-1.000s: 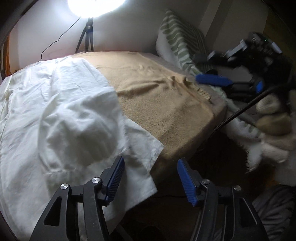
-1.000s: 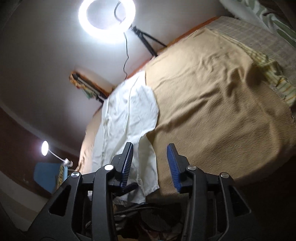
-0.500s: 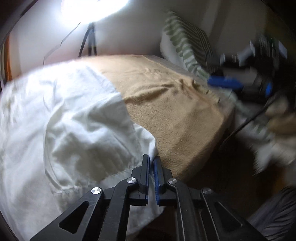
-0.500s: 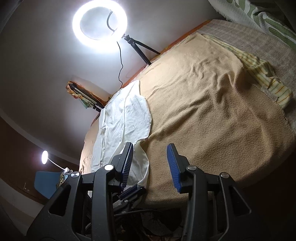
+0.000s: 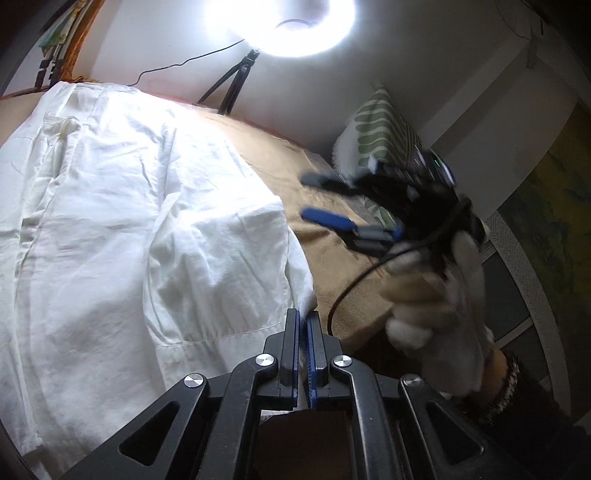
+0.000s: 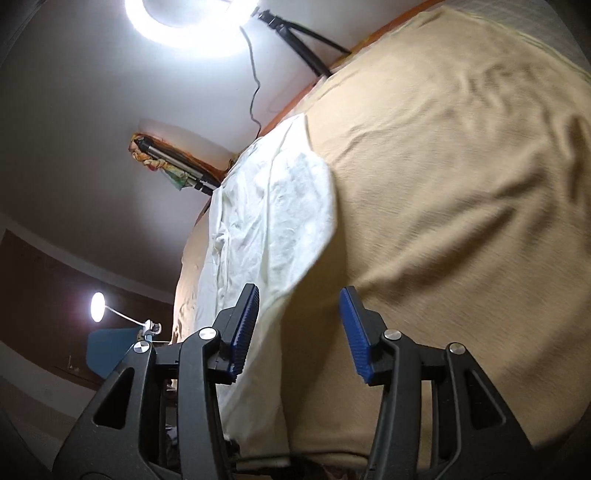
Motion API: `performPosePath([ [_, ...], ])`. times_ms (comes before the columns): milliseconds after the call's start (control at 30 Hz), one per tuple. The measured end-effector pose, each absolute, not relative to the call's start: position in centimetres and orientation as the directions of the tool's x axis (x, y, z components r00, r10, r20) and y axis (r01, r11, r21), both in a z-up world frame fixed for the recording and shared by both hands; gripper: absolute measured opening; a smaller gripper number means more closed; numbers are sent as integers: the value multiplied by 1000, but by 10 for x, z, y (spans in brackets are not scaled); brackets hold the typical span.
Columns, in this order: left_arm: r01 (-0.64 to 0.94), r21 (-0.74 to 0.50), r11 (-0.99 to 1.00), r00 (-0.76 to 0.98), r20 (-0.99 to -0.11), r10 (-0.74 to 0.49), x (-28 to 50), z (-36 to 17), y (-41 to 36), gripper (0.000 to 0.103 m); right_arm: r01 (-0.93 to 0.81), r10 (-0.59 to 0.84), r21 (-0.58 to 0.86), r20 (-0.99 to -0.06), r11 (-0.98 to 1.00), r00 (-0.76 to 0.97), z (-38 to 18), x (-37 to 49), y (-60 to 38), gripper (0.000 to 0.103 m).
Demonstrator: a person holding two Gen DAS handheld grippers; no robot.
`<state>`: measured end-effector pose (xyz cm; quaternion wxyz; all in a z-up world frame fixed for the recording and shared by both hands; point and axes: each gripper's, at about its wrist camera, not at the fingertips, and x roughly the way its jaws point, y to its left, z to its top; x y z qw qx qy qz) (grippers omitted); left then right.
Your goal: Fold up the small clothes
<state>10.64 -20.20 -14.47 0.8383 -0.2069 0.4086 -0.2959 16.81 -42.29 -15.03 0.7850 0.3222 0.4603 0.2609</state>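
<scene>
A white shirt (image 5: 147, 221) lies spread on a tan blanket (image 5: 332, 258) that covers the bed. My left gripper (image 5: 304, 321) is shut on the shirt's near right corner, and the cloth runs up out of the jaws. In the left wrist view my right gripper (image 5: 308, 196) hovers over the blanket to the right of the shirt, held by a white-gloved hand (image 5: 436, 288). In its own view the right gripper (image 6: 298, 295) has its jaws opening above the shirt's (image 6: 273, 206) near edge. The cloth lies below its left finger and the pads press on nothing.
A bright ring light (image 5: 280, 22) on a tripod (image 5: 236, 85) stands behind the bed. A green-patterned pillow (image 5: 376, 125) leans at the far right. A desk lamp (image 6: 98, 306) and a blue chair (image 6: 107, 347) stand past the bed's left side. The bed's near edge drops into shadow.
My left gripper has shut on the shirt's corner and rolled, drawing the cloth with it. The right gripper has swung in toward the shirt's edge and its jaws stand wider.
</scene>
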Motion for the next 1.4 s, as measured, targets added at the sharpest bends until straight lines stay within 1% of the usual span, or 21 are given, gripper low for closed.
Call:
performPosePath([
  [33, 325, -595, 735, 488, -560, -670, 106, -145, -201, 0, -121, 716, 752, -546, 647, 436, -150, 174, -417, 51],
  [100, 320, -602, 731, 491, -555, -672, 104, -145, -194, 0, -129, 723, 753, -546, 645, 424, -151, 191, -404, 52],
  [233, 310, -615, 725, 502, -542, -674, 102, -145, -185, 0, -85, 677, 709, -621, 700, 396, -163, 218, -379, 51],
  [267, 307, -617, 725, 505, -540, -673, 102, -145, -182, 0, -71, 662, 694, -645, 717, 382, -166, 223, -372, 47],
  [333, 297, -630, 718, 508, -532, -677, 101, -147, -177, 0, -60, 632, 657, -692, 752, 347, -171, 231, -360, 10],
  [433, 276, -657, 702, 511, -518, -686, 99, -149, -166, 0, -59, 560, 579, -752, 813, 348, -168, 234, -342, 6],
  [533, 258, -684, 682, 510, -504, -697, 92, -153, -152, 0, -96, 518, 525, -763, 845, 387, -148, 230, -328, 4],
  [633, 246, -696, 675, 515, -496, -699, 81, -155, -140, 0, -168, 473, 447, -767, 878, 433, -122, 222, -305, 4],
  [767, 226, -709, 668, 523, -490, -697, 66, -159, -123, 0, -258, 429, 346, -778, 902, 459, -102, 214, -260, 4],
  [900, 193, -718, 669, 546, -488, -681, 54, -163, -101, 0, -355, 404, 255, -796, 899, 451, -95, 207, -206, 4],
  [933, 183, -721, 669, 550, -489, -677, 52, -163, -98, 0, -389, 385, 211, -807, 897, 448, -97, 204, -187, 4],
  [1000, 162, -721, 674, 559, -496, -665, 48, -167, -89, 0, -435, 368, 169, -825, 885, 429, -104, 202, -158, 4],
  [1167, 114, -716, 688, 579, -515, -632, 35, -175, -71, 0, -488, 322, 109, -869, 866, 376, -131, 203, -108, 4],
  [1267, 102, -714, 693, 588, -518, -621, 28, -176, -62, 0, -479, 318, 128, -885, 869, 340, -143, 208, -101, 5],
  [1367, 107, -709, 697, 588, -520, -620, 24, -175, -60, 0, -483, 360, 182, -880, 857, 308, -143, 211, -105, 13],
  [1400, 110, -708, 697, 586, -520, -621, 23, -172, -58, 0, -481, 384, 212, -876, 851, 293, -142, 213, -106, 20],
])
